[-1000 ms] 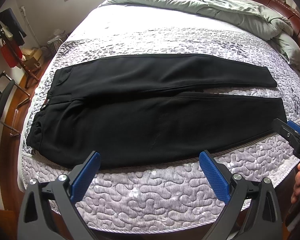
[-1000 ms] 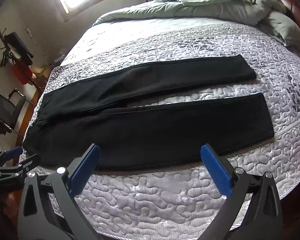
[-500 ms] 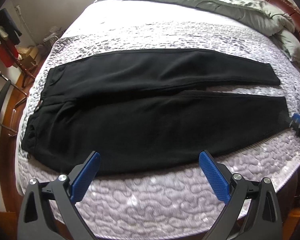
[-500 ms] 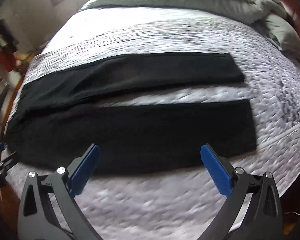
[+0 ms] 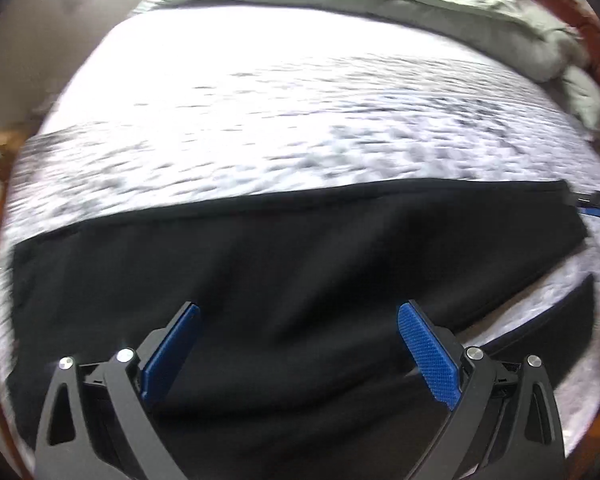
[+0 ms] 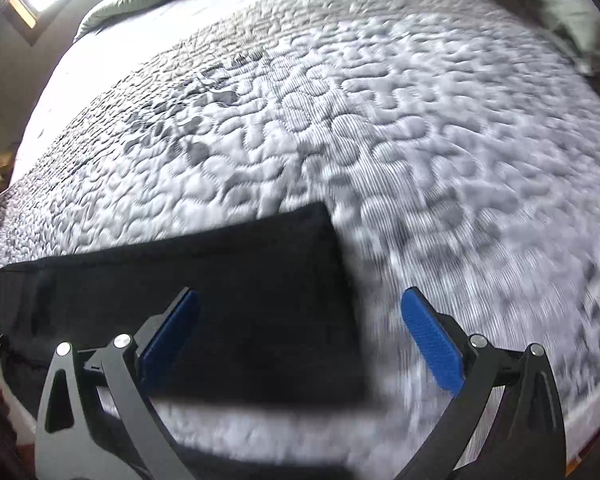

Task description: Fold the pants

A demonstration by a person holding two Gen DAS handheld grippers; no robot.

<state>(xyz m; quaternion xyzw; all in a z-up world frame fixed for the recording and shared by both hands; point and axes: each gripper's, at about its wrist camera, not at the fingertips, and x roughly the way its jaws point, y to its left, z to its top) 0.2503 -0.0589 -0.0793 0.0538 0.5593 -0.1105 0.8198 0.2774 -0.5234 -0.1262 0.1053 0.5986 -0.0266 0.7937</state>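
The black, soft, matte fabric pants (image 5: pixel 300 264) lie flat and spread lengthwise across the quilted bed, the length running left to right. In the left wrist view the broad upper part fills the lower half of the picture, its far edge a straight, slightly raised seam line; toward the right the two legs part, a narrow wedge of bedding showing between them, with the farther leg ending in a squared hem. In the right wrist view one leg end (image 6: pixel 236 296) shows as a dark rectangle with a crisp far corner, lying flat on the bed. Both views are motion-blurred, so finer detail cannot be told.
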